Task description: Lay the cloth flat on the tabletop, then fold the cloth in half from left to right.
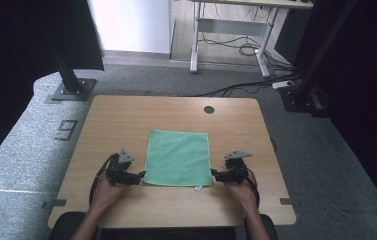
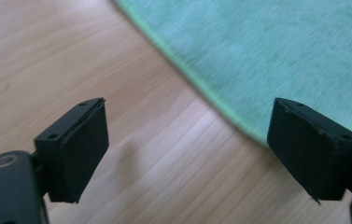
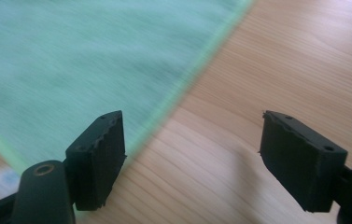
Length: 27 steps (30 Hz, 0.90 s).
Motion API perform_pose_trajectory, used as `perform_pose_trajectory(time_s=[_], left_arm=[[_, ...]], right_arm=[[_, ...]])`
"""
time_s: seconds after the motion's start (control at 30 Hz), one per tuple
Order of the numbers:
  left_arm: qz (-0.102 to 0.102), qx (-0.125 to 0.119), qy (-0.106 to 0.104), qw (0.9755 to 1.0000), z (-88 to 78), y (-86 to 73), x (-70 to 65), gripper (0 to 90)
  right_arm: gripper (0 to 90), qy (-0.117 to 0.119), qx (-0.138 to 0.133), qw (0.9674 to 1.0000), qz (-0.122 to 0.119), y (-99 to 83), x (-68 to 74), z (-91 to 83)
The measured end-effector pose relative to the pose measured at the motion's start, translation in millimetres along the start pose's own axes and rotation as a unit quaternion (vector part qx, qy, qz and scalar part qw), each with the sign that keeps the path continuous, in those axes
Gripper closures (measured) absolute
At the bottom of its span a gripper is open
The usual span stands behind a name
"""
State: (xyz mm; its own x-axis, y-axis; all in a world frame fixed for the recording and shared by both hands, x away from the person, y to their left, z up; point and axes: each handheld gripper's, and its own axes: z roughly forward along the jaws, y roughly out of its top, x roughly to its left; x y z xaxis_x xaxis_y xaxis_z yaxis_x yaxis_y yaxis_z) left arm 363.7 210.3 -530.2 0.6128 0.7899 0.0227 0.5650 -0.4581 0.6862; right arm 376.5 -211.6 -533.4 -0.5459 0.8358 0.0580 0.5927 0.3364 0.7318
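Tools, left (image 1: 142, 174) and right (image 1: 213, 173), gape empty beside green cloth (image 1: 178, 157); shallow pinches could slip off its corners.

Your forearms are coming in from the bottom of the high view, each hand wrapped around the back of a gripper. Your left gripper (image 1: 142, 174) is pointing inward to the right, its jaws standing wide apart with nothing between them. Your right gripper (image 1: 213, 173) is pointing inward to the left, facing the other, and its jaws are likewise gaping and holding nothing. Both wrists are sitting low and roughly level.
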Motion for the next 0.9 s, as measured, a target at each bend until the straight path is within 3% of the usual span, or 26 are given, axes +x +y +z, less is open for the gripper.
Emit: perform_pose_trajectory(time_s=[0.1,0.17,0.2,0.23,0.3,0.4,0.63,0.9], left_arm=[[0.002,0.024,0.021,0.9995,-1.5,-10.9,10.8,8.0],[0.008,0.034,0.037,0.9987,0.3,-14.8,13.5,5.9],[0.007,0.032,0.031,0.999,1.3,-15.8,14.5,3.9],[0.006,0.027,0.011,0.9996,2.9,-16.9,16.4,3.1],[-0.004,0.019,-0.017,0.9997,7.3,-19.5,19.8,2.3],[-0.001,0.019,-0.02,0.9996,7.8,-19.2,20.8,0.0],[0.0,0.019,-0.021,0.9996,8.0,-18.9,21.0,0.0],[0.0,0.018,-0.02,0.9996,8.7,-18.3,21.1,0.0]], right_arm=[[20.4,-0.015,0.012,0.9998,0.008,-15.9,-16.1,-8.0],[17.1,-0.026,0.021,0.9994,-0.001,-22.8,-21.3,-9.9],[15.6,-0.03,0.024,0.9992,-0.005,-26.0,-23.1,-10.2],[13.1,-0.03,0.028,0.9991,-0.008,-28.6,-24.4,-9.7],[11.8,-0.028,0.014,0.9995,-0.005,-31.6,-25.9,-8.7],[5.1,-0.033,0.001,0.9995,-0.001,-33.2,-24.3,-4.4],[0.0,-0.032,0.01,0.9994,-0.004,-32.4,-22.2,-2.6],[0.0,-0.032,0.012,0.9994,-0.004,-32.2,-21.4,-2.1]])
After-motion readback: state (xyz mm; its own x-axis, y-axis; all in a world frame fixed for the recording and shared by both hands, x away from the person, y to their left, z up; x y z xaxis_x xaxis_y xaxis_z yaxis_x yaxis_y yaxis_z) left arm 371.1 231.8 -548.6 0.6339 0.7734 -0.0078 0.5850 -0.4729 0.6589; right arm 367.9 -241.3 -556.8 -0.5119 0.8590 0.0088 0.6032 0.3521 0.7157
